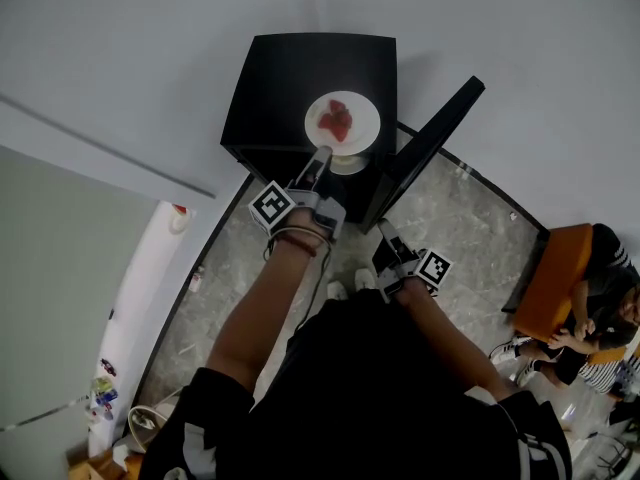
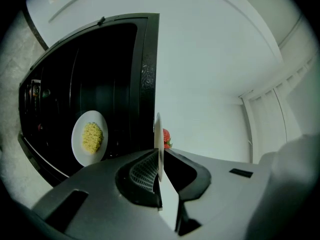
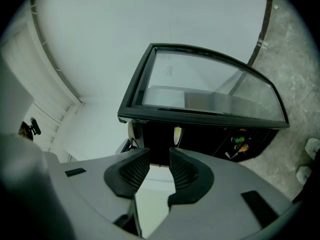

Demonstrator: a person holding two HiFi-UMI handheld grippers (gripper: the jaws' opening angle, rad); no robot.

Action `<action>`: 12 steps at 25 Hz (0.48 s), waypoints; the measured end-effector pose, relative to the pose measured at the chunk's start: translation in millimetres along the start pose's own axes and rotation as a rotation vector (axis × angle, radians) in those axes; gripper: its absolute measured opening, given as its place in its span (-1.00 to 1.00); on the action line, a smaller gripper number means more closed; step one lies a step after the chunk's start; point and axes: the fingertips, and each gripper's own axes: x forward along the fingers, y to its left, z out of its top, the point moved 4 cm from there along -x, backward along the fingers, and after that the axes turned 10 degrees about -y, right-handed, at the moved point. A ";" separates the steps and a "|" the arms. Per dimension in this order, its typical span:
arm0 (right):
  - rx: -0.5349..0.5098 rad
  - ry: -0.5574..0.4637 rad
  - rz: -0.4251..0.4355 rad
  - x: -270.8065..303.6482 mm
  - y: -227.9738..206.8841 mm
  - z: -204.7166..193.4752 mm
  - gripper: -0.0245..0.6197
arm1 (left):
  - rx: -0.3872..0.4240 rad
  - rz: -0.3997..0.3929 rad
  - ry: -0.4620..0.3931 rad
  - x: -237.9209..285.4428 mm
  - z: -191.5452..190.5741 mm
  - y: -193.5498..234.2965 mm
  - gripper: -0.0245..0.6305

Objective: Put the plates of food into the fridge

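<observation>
Plate (image 1: 342, 122) of red food (image 1: 338, 124) is clamped by its near rim in the left hand-held gripper (image 1: 322, 155), whose jaws are closed on the thin, smooth white edge. It is held flat at the open front of the black fridge (image 1: 290, 78). The dark cavity lies straight ahead of that gripper, and 1 round plate of yellow noodles (image 2: 80, 146) already sits inside. The right hand-held gripper (image 3: 159, 171) is apart and empty, facing the glass door (image 3: 210, 94).

Plate (image 2: 90, 159) inside fridge (image 2: 149, 74), door (image 1: 430, 148) rightward.
</observation>
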 end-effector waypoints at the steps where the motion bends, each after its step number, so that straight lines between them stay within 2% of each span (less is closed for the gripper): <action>1: -0.024 0.020 0.010 0.9 2.1 -2.0 -0.58 | -0.001 -0.005 0.001 0.8 -0.4 -1.7 -0.80; 4: -0.073 0.069 0.018 1.3 6.3 -7.8 -0.58 | -0.008 0.004 0.001 1.1 1.1 1.7 -0.81; 12: -0.169 0.124 0.030 -0.9 12.3 -13.0 -0.58 | -0.041 -0.036 -0.015 -12.1 1.3 -5.3 -0.82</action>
